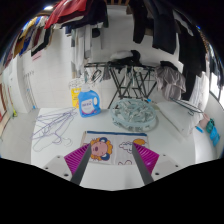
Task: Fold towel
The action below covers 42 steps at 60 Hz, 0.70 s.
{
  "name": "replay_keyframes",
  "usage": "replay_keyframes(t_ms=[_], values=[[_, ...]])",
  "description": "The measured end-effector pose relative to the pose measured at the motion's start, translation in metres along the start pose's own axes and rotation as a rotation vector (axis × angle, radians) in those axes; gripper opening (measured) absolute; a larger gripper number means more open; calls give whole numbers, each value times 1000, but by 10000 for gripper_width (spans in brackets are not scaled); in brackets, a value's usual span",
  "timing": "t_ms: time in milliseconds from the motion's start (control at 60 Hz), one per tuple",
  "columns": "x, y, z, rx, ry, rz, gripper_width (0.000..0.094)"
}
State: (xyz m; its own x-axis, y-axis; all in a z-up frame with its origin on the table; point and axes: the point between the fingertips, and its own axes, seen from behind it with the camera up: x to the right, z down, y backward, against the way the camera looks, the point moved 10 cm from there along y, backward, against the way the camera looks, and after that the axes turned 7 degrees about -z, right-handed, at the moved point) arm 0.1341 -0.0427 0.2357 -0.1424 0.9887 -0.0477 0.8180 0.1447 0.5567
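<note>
Towel right in front of us, lying flat on the white table, its cartoon print facing up. Our gripper hangs spread wide and empty, with the pads flanking the towel's near edge and the cloth sitting between and just ahead of the fingers. Beyond it we see a glass bowl, a blue bottle, and wire hangers off to one side.

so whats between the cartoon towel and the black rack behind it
Gripper view: a clear crinkled plastic bundle lies between towel and rack. The open jaws flank the towel's near edge.
</note>
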Motion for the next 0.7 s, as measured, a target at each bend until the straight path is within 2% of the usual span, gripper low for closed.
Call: replay_keyframes(t_ms=[467,700], values=[[-93,-103,34,-6,35,-89,854],[-115,-163,46,-21,22,-71,855]])
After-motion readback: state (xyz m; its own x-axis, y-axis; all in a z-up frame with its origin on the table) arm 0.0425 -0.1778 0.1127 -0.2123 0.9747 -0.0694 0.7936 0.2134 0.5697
